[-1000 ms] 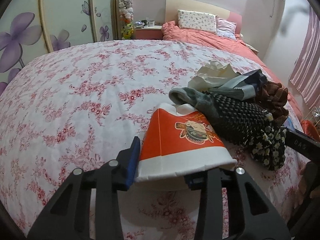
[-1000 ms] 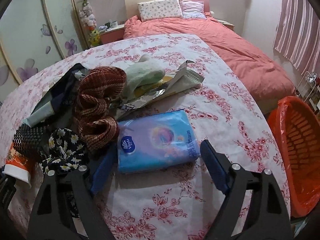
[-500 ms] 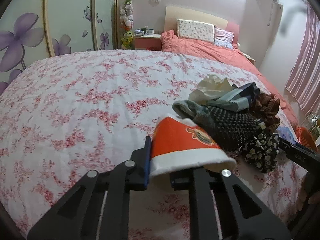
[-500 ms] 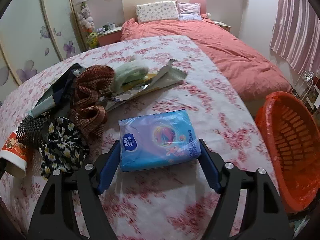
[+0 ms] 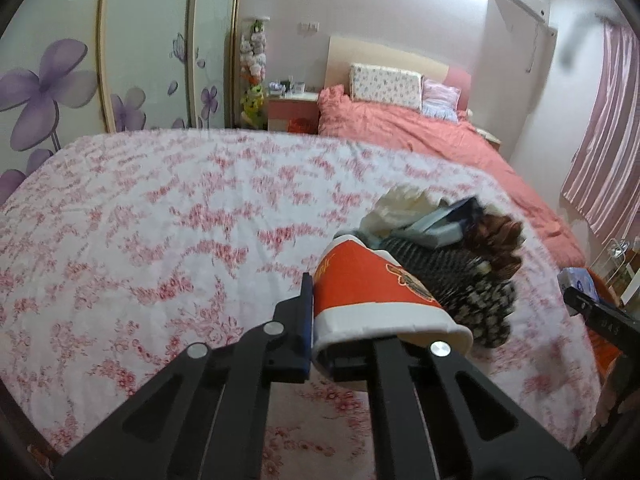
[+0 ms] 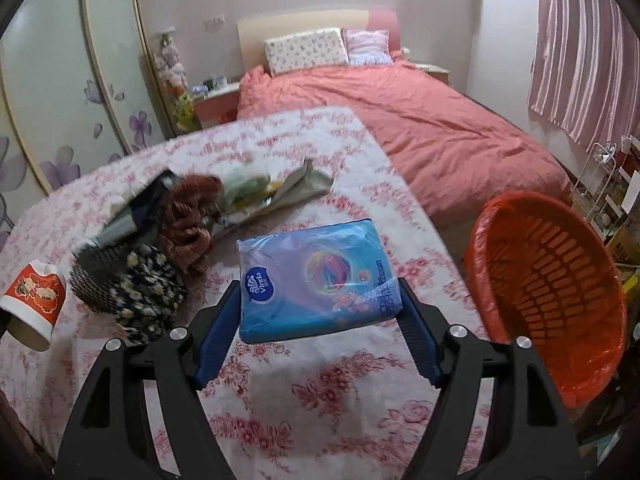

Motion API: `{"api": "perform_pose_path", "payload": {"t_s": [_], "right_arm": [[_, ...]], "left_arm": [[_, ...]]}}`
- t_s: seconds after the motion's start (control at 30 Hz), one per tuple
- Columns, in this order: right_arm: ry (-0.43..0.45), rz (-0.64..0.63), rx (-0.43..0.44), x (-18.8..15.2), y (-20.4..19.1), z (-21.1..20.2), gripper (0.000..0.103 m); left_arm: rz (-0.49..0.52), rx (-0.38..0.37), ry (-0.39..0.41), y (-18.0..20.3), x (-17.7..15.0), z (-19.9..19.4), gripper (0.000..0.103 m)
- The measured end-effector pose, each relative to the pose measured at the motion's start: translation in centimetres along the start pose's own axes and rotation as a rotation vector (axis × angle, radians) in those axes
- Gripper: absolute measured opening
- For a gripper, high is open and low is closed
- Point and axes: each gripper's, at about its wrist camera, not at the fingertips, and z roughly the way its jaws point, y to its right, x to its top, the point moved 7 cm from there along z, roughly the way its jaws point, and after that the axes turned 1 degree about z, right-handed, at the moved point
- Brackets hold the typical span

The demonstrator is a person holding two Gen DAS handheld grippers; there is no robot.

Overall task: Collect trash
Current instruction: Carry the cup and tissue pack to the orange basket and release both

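My left gripper (image 5: 340, 340) is shut on the rim of an orange and white paper cup (image 5: 372, 292) and holds it lifted above the floral table; the cup also shows in the right wrist view (image 6: 34, 300). My right gripper (image 6: 320, 320) is shut on a blue tissue pack (image 6: 316, 276) and holds it above the table. An orange plastic basket (image 6: 552, 280) stands off the table's right edge. A silver wrapper (image 6: 280, 196) and crumpled paper (image 5: 400, 208) lie in the pile.
A pile of clothes lies on the table: a brown knit piece (image 6: 188, 212), a black floral cloth (image 6: 148, 296) and a dotted black cloth (image 5: 432, 264). A pink bed (image 6: 420, 132) is behind the table. A wire rack (image 6: 600, 184) stands at the right.
My left gripper closed on the cup and lifted it off the table. My right gripper closed on the tissue pack and raised it. Both views rose.
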Motion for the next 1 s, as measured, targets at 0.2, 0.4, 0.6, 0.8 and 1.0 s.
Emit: {"api": "perform_pose_path", "payload": {"t_s": [0.2,0.4,0.6,0.8,1.0], "right_arm": [[0.122,0.022,0.009,1.2,1.4,-3.4,0.074],[0.22,0.048,-0.024,2.2,3.7,-6.0,0.074],[0.261,0.112,-0.069,2.8,7.7,-7.3,0.074],[0.299,0.181,-0.132,3.0,12.6,-8.1,0.074],[0.3,0.272,-0.183,2.3,17.6,-7.5,0.074]], "left_arm": [[0.009,-0.051,0.066,2.8,1.8,-3.2,0.006],[0.055,-0.144,0.1,8.5,2.8,-4.9,0.006],[0.125,-0.26,0.098,15.9,3.0,-5.0,0.006],[0.206,-0.369,0.079,24.0,2.2,-4.3,0.006],[0.285,-0.472,0.031,32.2,0.5,-2.7,0.006]]}}
